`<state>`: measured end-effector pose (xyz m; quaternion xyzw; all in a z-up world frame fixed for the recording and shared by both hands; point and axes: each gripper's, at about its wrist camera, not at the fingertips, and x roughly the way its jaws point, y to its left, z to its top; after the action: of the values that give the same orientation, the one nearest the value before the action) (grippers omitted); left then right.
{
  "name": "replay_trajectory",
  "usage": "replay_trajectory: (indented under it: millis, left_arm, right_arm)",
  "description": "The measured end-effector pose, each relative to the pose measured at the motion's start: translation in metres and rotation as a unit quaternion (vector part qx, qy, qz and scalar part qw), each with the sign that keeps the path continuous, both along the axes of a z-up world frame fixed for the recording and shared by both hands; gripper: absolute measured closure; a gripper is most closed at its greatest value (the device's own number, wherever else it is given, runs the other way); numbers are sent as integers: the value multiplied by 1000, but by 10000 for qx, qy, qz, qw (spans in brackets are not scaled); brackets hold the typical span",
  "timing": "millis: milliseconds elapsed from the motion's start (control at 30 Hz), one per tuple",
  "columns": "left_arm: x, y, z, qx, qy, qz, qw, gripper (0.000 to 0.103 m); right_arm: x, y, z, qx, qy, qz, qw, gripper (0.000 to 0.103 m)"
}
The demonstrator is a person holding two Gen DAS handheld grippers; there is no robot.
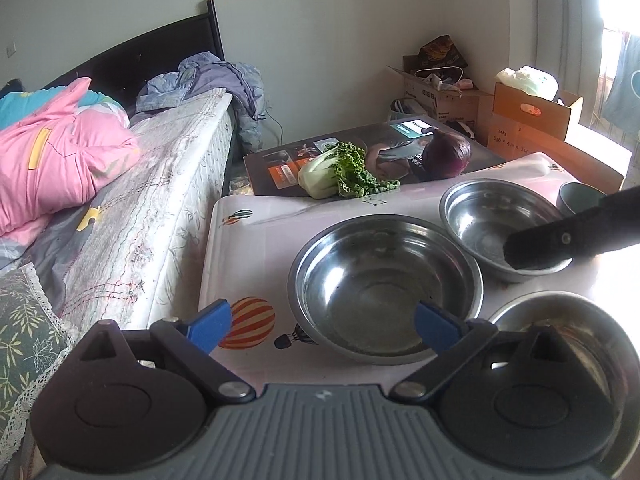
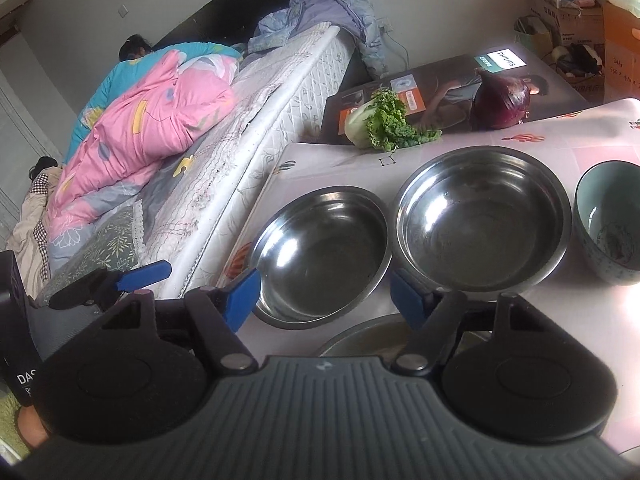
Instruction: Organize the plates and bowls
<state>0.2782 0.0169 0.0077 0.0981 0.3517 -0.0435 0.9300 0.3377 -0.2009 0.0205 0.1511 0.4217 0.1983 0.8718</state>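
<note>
Both blue-tipped grippers, left gripper (image 1: 322,326) and right gripper (image 2: 326,294), hang spread and empty over three round stainless-steel bowls (image 1: 384,286) sitting close together on the balloon-printed white worktop (image 1: 248,240), beside a pale-green ceramic bowl (image 2: 610,220).

Ahead of the right jaws, two round steel bowls (image 2: 324,256) (image 2: 482,220) crowded together; bare balloon-print tablecloth (image 2: 592,322) right of them, before the teal ceramic bowl (image 2: 610,220).
</note>
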Motion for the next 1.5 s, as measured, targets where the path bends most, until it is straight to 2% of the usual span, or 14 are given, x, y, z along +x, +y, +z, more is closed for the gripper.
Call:
replay_trajectory:
  millis: [33, 133, 233, 367, 433, 500, 600, 700, 767, 1033, 1300, 1500]
  left_arm:
    - [4, 0, -2, 65, -8, 41, 10000, 4]
    - [14, -3, -7, 176, 107, 40, 9998, 6]
    - [19, -8, -15, 246, 153, -37, 9996, 15]
    - [27, -15, -30, 384, 412, -38, 9984, 25]
    - [34, -14, -35, 352, 557, 36, 9978, 36]
    - [38, -11, -38, 281, 673, 129, 9973, 43]
    - [44, -3, -42, 121, 897, 315, 9954, 61]
    - [47, 4, -45, -36, 1062, 396, 9935, 70]
    - [47, 7, -45, -153, 1101, 410, 9930, 71]
    - [38, 15, -43, -216, 1359, 418, 9896, 74]
    - [22, 25, -42, -304, 1619, 365, 9857, 72]
    - [21, 34, -38, -491, 1633, 422, 9845, 69]
  right_arm:
    - [6, 2, -5, -29, 73, -1, 10000, 45]
    - [22, 7, -23, 2, 329, -41, 9994, 54]
    - [35, 11, -36, 64, 485, -86, 9988, 61]
    - [46, 15, -47, 47, 600, -147, 9981, 69]
    - [49, 17, -48, -17, 557, -208, 9982, 74]
    - [52, 17, -48, -36, 558, -267, 9981, 77]
    - [55, 13, -49, -17, 583, -308, 9978, 80]
    - [56, 11, -51, -48, 636, -351, 9974, 80]
    - [57, 10, -57, -57, 715, -358, 9968, 80]
    - [52, 24, -70, -194, 882, -30, 9959, 88]
    - [38, 43, -64, -576, 785, 387, 9945, 88]
    - [42, 44, -61, -562, 766, 330, 9949, 87]
